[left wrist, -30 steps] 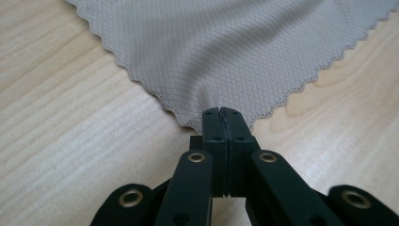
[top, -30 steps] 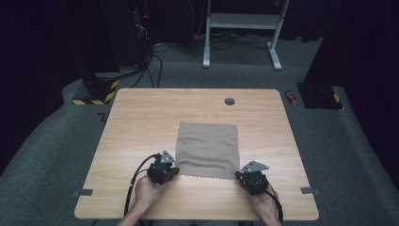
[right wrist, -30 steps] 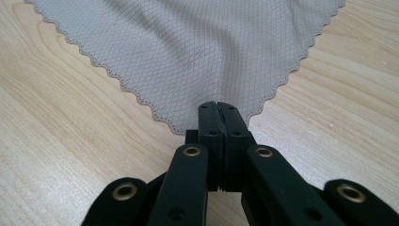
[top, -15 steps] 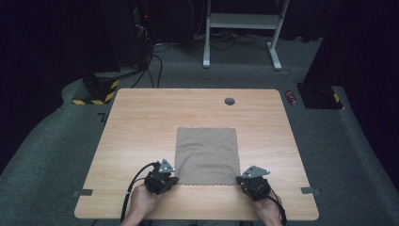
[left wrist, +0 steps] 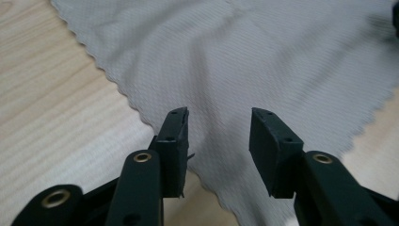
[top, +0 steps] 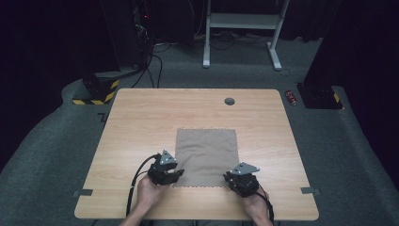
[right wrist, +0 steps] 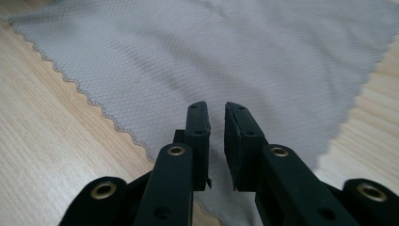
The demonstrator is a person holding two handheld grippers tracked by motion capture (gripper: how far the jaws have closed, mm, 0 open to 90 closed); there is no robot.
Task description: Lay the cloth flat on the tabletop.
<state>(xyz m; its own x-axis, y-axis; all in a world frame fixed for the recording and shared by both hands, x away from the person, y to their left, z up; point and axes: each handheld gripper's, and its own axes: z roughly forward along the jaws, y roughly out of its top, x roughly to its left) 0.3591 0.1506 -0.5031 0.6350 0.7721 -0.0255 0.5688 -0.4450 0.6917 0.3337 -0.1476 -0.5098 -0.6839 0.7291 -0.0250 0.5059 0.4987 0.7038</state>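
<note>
A square grey-brown cloth [top: 207, 155] with a zigzag edge lies flat on the wooden table [top: 141, 122], near its front edge. My left gripper [top: 178, 173] is at the cloth's near left corner. Its jaws have just been opening and stand well apart over the cloth [left wrist: 235, 56], with nothing pinched in my left gripper [left wrist: 219, 127]. My right gripper [top: 230, 178] is at the near right corner. Its jaws have also just been opening. In the right gripper view a narrow gap shows between them in my right gripper [right wrist: 216, 115], and the cloth [right wrist: 211, 52] lies underneath, not clamped.
A round dark grommet [top: 229, 100] sits near the table's far edge. Grey tape tabs [top: 82, 192] mark the front corners. On the floor beyond are a yellow-and-black striped base [top: 94, 92], a white desk frame [top: 240, 28] and a small red object [top: 291, 97].
The cloth has shifted a little toward the table's near edge. Both grippers, shut on its near corners before, now stand with their jaws apart, and the corners lie on the table.
</note>
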